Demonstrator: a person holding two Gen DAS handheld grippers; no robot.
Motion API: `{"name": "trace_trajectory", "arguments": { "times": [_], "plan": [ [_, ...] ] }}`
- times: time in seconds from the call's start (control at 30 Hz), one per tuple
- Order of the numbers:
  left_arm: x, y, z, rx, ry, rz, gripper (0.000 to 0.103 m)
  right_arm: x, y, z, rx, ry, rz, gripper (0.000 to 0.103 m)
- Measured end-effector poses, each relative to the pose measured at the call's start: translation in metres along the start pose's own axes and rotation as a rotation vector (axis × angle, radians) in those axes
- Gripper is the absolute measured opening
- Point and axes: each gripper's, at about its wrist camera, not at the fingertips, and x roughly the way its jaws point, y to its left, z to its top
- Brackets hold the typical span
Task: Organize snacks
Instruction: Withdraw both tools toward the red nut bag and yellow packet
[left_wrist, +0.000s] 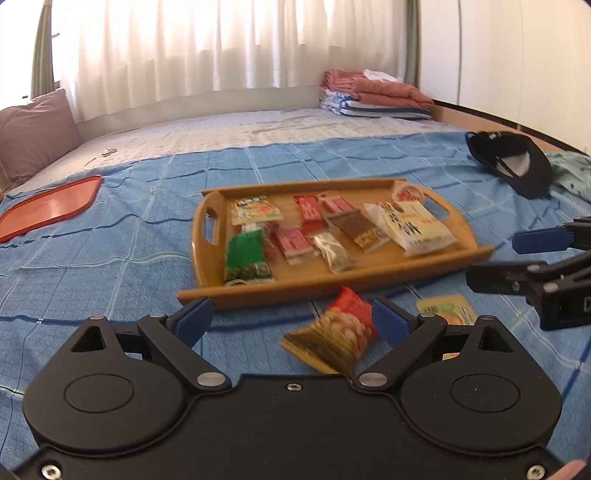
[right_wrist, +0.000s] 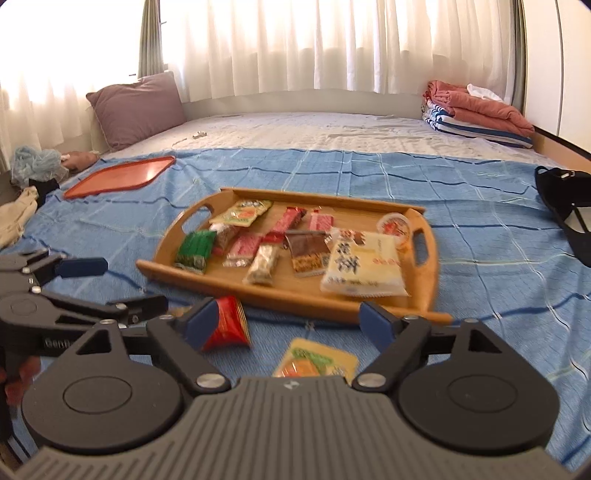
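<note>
A wooden tray (left_wrist: 332, 291) (right_wrist: 295, 299) sits on the blue blanket and holds several snack packets, among them a green one (left_wrist: 245, 254) and a large white one (left_wrist: 413, 229). In front of the tray a red and gold packet (left_wrist: 332, 332) (right_wrist: 229, 325) lies on the blanket, blurred, with a yellow packet (left_wrist: 445, 310) (right_wrist: 317, 360) beside it. My left gripper (left_wrist: 291, 325) (right_wrist: 122, 286) is open with the red packet between its fingers, untouched by the pads. My right gripper (right_wrist: 288, 325) (left_wrist: 495, 258) is open above the yellow packet, holding nothing.
An orange tray (left_wrist: 51, 206) (right_wrist: 118, 177) lies far left on the blanket. A black cap (left_wrist: 513, 162) is at the right. Folded towels (left_wrist: 369, 96) and a purple pillow (right_wrist: 136, 107) sit at the back by the curtains. Crumpled clothes (right_wrist: 22, 214) lie at the left edge.
</note>
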Motion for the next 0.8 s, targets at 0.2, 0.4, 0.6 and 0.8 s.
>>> {"name": "trace_trajectory", "arguments": {
  "times": [0.2,0.4,0.6,0.8],
  "plan": [
    [0.007,-0.007,-0.011,0.018,0.021,-0.003,0.094,0.000,-0.008,-0.031,0.009,0.059,-0.006,0.092],
    [0.018,-0.012,-0.012,0.002,0.030,-0.030,0.094,0.007,-0.015,-0.053,0.072,0.108,0.007,0.096],
    [0.034,-0.020,-0.012,0.000,0.039,-0.052,0.095,0.013,-0.011,-0.067,0.081,0.119,0.016,0.102],
    [0.049,-0.028,-0.014,0.014,0.057,-0.051,0.095,0.019,-0.004,-0.074,0.059,0.121,0.010,0.103]
  ]
}}
